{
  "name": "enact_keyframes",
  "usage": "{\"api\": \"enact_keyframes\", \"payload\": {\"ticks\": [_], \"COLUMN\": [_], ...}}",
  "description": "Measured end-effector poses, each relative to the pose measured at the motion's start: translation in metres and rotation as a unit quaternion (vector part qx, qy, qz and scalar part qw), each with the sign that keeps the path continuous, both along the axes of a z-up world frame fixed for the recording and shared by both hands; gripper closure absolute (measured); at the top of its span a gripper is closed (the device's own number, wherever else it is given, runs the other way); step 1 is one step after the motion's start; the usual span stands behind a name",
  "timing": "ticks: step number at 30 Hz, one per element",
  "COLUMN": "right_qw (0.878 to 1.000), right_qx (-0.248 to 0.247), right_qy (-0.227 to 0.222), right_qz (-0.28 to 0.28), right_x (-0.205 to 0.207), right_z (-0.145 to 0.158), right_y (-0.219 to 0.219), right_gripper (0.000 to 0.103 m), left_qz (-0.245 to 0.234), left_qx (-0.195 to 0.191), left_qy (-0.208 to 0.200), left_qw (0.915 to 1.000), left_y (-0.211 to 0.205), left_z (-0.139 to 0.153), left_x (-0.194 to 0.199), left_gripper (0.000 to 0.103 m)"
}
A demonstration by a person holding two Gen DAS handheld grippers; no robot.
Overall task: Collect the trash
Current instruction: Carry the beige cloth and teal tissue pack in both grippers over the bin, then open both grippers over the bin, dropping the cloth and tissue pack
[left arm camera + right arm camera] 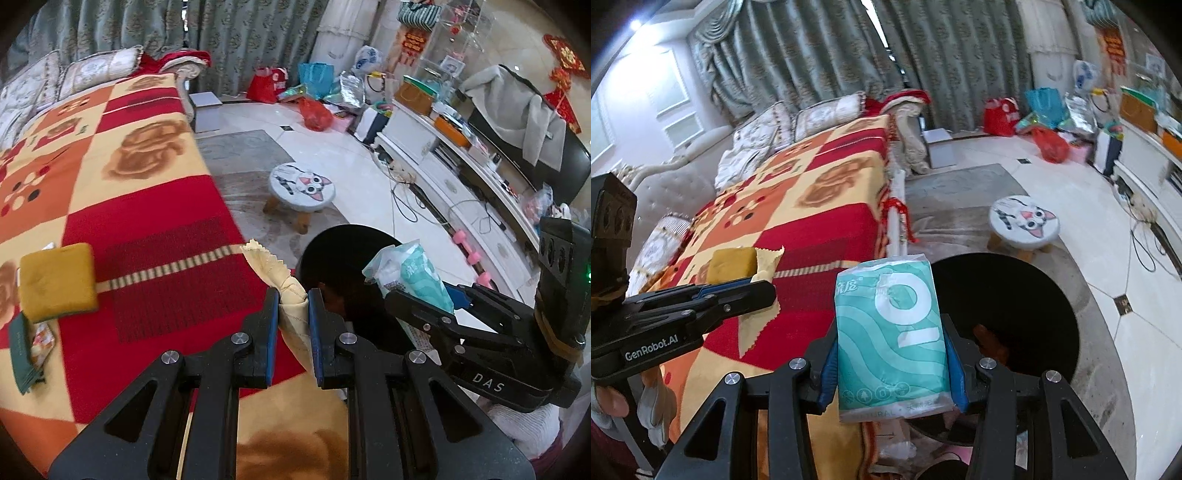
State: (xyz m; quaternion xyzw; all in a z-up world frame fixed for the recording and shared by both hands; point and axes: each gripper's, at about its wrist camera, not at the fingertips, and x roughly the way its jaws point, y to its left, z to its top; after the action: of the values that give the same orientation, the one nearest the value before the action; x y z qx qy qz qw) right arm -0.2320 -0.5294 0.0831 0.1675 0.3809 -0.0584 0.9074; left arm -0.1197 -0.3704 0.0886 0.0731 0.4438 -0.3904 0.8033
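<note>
Both grippers are loaded. The left gripper (293, 295) is clenched on a cream cloth (291, 302) with pinked edges; the cloth's free end sticks up and forward past the fingertips, and the rest trails down between the fingers. The right gripper (890, 354) is clamped on a teal tissue pack (890, 332), held by its two long sides, with the long axis running along the fingers and the upper half standing clear of the tips.

The black bin (1008, 295) stands on the floor just off the front edge of the sofa blanket (155, 192). In the right wrist view its open mouth lies directly ahead and to the right of the pack, below it. In the left wrist view the bin (332, 243) sits just beyond the cloth, slightly right of the fingertips, with the right gripper (424, 295) between the cloth and the bin's far rim.

Judgement: the right hand is nearer the mouth and likely drops first; the left needs a short carry rightward, off the blanket edge.

Still on the blanket near its front edge: a yellow sponge (57, 282) and a small green wrapper (24, 350).
</note>
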Motion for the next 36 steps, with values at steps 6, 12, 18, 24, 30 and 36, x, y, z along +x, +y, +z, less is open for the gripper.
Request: {"api": "enact_keyframes", "payload": {"ticks": [6, 12, 18, 24, 30, 36], "right_qw": [1.0, 0.999, 0.999, 0.998, 0.998, 0.998], "right_qx": [0.004, 0.007, 0.012, 0.019, 0.026, 0.03], "right_qy": [0.002, 0.003, 0.005, 0.006, 0.011, 0.012], "right_qz": [-0.02, -0.033, -0.044, -0.054, -0.059, -0.061], "right_x": [-0.006, -0.009, -0.012, -0.013, -0.011, -0.008], "right_z": [-0.002, -0.004, -0.007, -0.01, -0.015, -0.017], "right_y": [-0.018, -0.028, -0.035, -0.043, -0.049, -0.051], "right_gripper": [0.057, 0.057, 0.057, 0.056, 0.056, 0.055], "left_qz": [-0.012, -0.024, -0.035, -0.043, -0.045, -0.05], "left_qx": [-0.001, -0.008, -0.017, -0.013, -0.013, -0.02], "left_qy": [0.004, 0.018, 0.04, 0.044, 0.049, 0.055], "left_qw": [0.9999, 0.9995, 0.9985, 0.998, 0.9977, 0.9971], "left_y": [-0.019, -0.031, -0.042, -0.053, -0.059, -0.061], "left_z": [-0.004, -0.008, -0.014, -0.021, -0.027, -0.03], "left_x": [-0.003, -0.002, 0.0, -0.003, -0.002, -0.001], "left_gripper": [0.09, 0.09, 0.09, 0.09, 0.09, 0.09]}}
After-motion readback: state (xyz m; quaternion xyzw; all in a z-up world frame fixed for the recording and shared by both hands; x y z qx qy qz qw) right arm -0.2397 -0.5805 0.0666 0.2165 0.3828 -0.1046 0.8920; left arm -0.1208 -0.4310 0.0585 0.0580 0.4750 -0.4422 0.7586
